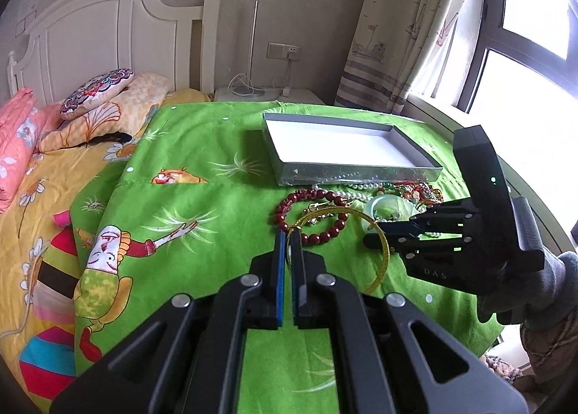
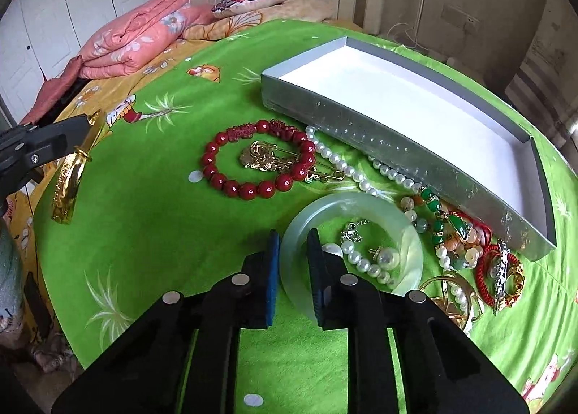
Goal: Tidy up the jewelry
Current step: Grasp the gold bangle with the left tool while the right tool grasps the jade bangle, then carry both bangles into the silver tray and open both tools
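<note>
My left gripper (image 1: 288, 235) is shut on a thin gold bangle (image 1: 384, 255), held above the green cloth; the right wrist view shows that gripper (image 2: 81, 136) at far left with the gold bangle (image 2: 67, 186) hanging from it. My right gripper (image 2: 293, 233) straddles the near rim of a pale jade bangle (image 2: 346, 199), and its blue pads press on that rim. From the left wrist view, the right gripper (image 1: 369, 242) reaches in over the jade bangle (image 1: 383, 201). A red bead bracelet (image 2: 249, 193) lies around a gold brooch (image 2: 267, 159). A silver box (image 2: 397, 150) with a white inside stands behind.
A pearl necklace (image 2: 336, 157) and a heap of mixed jewelry (image 2: 455, 233) lie along the box's front wall. The green cartoon cloth (image 2: 151, 233) covers a round table. Beyond it are a bed with a folded pink quilt (image 2: 137, 38) and cushions, and a curtain (image 1: 408, 27) by the window.
</note>
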